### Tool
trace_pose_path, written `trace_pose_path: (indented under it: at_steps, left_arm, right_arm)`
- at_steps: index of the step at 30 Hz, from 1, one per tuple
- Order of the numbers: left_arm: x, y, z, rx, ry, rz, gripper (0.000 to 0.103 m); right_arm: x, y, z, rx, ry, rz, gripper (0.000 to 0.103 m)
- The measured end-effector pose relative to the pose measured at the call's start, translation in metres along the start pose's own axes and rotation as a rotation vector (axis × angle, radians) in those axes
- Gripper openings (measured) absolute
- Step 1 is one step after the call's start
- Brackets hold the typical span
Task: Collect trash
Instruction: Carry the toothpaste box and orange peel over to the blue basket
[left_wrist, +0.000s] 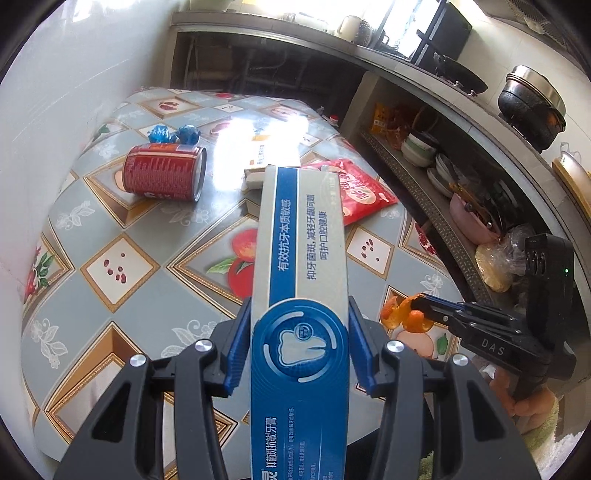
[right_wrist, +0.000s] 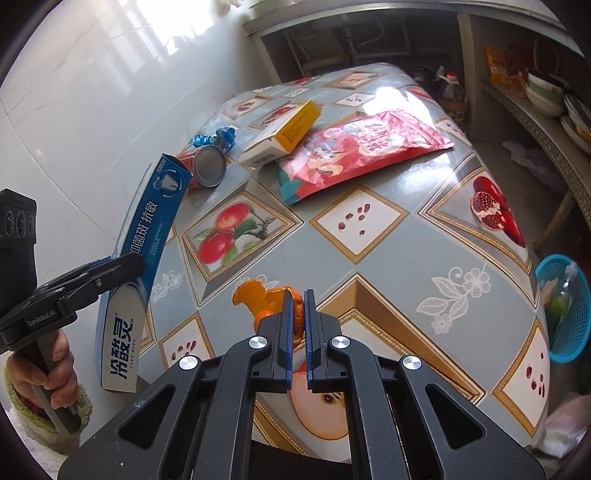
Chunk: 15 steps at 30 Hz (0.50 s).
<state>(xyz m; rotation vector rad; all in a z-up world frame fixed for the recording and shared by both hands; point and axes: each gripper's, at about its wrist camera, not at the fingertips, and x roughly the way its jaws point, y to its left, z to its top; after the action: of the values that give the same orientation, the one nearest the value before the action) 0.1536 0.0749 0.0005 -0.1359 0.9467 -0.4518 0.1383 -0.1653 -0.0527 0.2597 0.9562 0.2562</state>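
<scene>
My left gripper (left_wrist: 299, 328) is shut on a long blue and white toothpaste box (left_wrist: 301, 236) and holds it above the table; the box also shows at the left of the right wrist view (right_wrist: 142, 251). My right gripper (right_wrist: 299, 314) is shut on an orange peel (right_wrist: 258, 295), held just above the table; the peel also shows in the left wrist view (left_wrist: 404, 314). On the table lie a red can (left_wrist: 162, 171) on its side, blue foil wrappers (left_wrist: 173, 134), a yellow and white carton (right_wrist: 284, 133) and a red snack bag (right_wrist: 354, 147).
The table (right_wrist: 388, 266) has a fruit-patterned cloth and stands against a white wall (right_wrist: 74, 110). A blue basket (right_wrist: 565, 306) with rubbish sits on the floor beyond the table's right edge. Shelves with bowls (left_wrist: 421, 147) and a counter with pots (left_wrist: 532, 103) run along the right.
</scene>
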Motion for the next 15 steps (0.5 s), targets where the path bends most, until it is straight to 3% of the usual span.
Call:
trace_pose_path:
  at_steps: [10, 15]
  left_arm:
    - [0.011, 0.004, 0.001, -0.079, 0.028, -0.080, 0.047]
    - [0.000, 0.000, 0.003, -0.060, -0.011, -0.092, 0.047]
  right_arm:
    - [-0.009, -0.006, -0.001, 0.017, -0.020, -0.017, 0.004]
    - [-0.012, -0.011, -0.002, 0.032, -0.027, -0.016, 0.004]
